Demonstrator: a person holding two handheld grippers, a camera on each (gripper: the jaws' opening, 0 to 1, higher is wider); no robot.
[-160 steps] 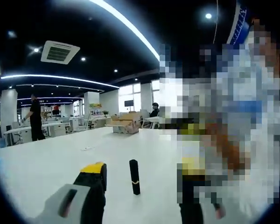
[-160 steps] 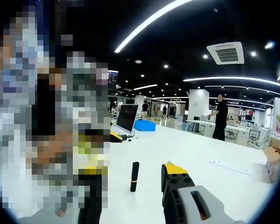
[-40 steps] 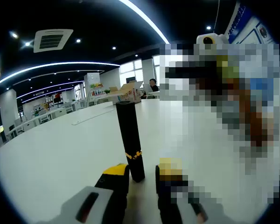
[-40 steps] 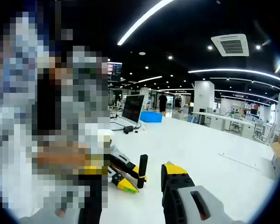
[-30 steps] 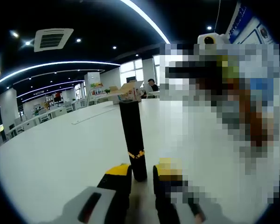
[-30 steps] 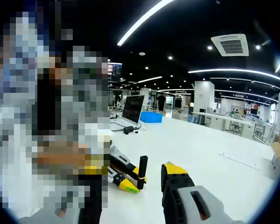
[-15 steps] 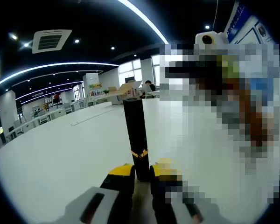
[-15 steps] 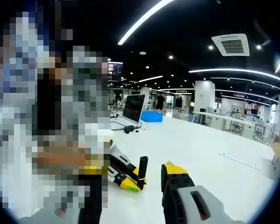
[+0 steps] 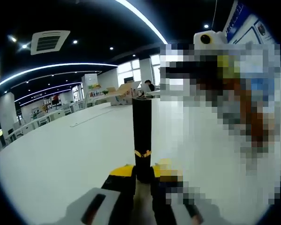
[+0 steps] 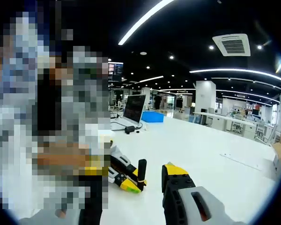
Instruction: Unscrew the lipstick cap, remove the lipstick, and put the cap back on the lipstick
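**Lipstick clamped at its base by left gripper; right gripper held apart**

One lipstick (image 9: 142,136) is seen: a black tube standing upright on the white table (image 9: 51,154), with one gold band low on its body. In the left gripper view the left gripper (image 9: 142,171) is closed on the tube below that band, one yellow-tipped jaw pressed against each side of the base. The cap is still on the tube.

In the right gripper view the same lipstick (image 10: 141,173) is seen upright, with the left gripper (image 10: 131,180) reaching in from the left of it and its two yellow tips touching the lower part of the tube. The right gripper (image 10: 136,176) is near the lipstick but not touching it. One of its jaws, yellow-tipped, is seen to the right of the tube; the other is covered, so whether its claw is apart or together cannot be told.

Beyond the lipstick, one laptop (image 10: 132,108) and one blue box (image 10: 151,116) are noted on the table in the right gripper view. One cardboard box (image 9: 123,92) is noted far behind the lipstick in the left gripper view.
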